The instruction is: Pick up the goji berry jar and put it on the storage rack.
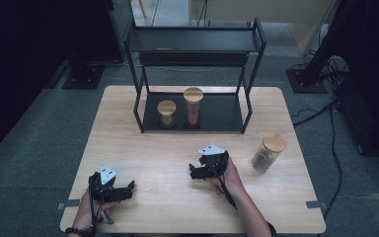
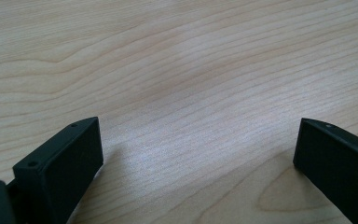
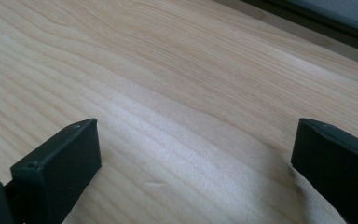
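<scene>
High view: wooden desk (image 1: 177, 197). Left claw (image 1: 128, 190) lay at about 7 o'clock on the desk, held by the person's left hand (image 1: 86, 210), pointing toward 3 o'clock. Right claw (image 1: 193, 171) lay just right of centre at about 5 o'clock, held by the right hand (image 1: 232, 177), pointing toward 9 o'clock. Nearest item: a glass jar with wooden lid (image 1: 268, 152), upright on the desk at 3 o'clock, near the right hand but apart from it. Black shelf rack (image 1: 249, 106) stood at 12 o'clock; on its lower level, a short jar (image 1: 167, 113) and a tall jar (image 1: 193, 107), side by side, both lidded in wood.

Left gripper view: jaws stood wide apart, with nothing but bare desk (image 2: 182, 84) grain between them.

Right gripper view: jaws likewise spread wide, holding nothing; desk (image 3: 168, 107) surface between, desk edge at 1 o'clock.
</scene>
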The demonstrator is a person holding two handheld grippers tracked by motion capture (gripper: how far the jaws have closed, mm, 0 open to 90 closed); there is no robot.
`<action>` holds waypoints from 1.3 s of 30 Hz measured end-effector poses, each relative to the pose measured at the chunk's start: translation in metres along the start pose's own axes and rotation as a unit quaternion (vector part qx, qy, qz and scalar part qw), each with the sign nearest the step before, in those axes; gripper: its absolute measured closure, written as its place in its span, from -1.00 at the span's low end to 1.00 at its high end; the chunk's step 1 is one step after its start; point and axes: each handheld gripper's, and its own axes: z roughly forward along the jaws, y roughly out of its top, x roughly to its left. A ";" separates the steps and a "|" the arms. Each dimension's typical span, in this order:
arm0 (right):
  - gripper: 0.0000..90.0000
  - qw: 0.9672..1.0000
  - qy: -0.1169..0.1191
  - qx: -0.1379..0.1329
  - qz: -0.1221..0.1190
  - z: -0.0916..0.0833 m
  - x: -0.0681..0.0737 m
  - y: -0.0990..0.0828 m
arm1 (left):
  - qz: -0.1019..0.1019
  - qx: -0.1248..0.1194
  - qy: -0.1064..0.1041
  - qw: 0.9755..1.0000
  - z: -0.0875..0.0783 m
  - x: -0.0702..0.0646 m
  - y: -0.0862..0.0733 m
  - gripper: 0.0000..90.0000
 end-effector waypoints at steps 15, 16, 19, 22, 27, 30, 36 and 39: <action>-0.98 1.000 0.006 0.001 -0.003 -0.014 0.000 -0.014 | -0.002 0.000 -0.002 1.000 0.000 0.000 0.000 -0.97; -0.98 1.000 0.006 0.001 -0.004 -0.015 0.000 -0.015 | -0.001 0.001 -0.002 1.000 0.000 0.000 0.000 -0.97; -0.98 1.000 0.007 0.001 -0.003 -0.019 0.000 -0.018 | -0.002 0.000 -0.002 1.000 0.000 0.000 0.000 -0.97; -0.98 1.000 0.006 -0.001 -0.003 -0.022 -0.001 -0.021 | -0.002 0.000 -0.002 1.000 0.000 0.000 0.000 -0.97; -0.98 1.000 0.004 -0.001 -0.006 -0.027 -0.003 -0.026 | -0.002 0.000 -0.002 1.000 0.000 0.000 0.000 -0.97; -0.98 1.000 0.003 -0.001 -0.003 -0.031 -0.004 -0.030 | -0.002 0.000 -0.001 1.000 0.000 0.000 0.000 -0.97; -0.98 1.000 0.006 -0.003 0.003 -0.040 -0.005 -0.038 | -0.001 0.000 -0.001 1.000 0.000 0.000 0.000 -0.97; -0.98 1.000 0.006 -0.004 0.003 -0.043 -0.006 -0.041 | -0.001 0.000 -0.001 1.000 0.000 0.000 0.000 -0.97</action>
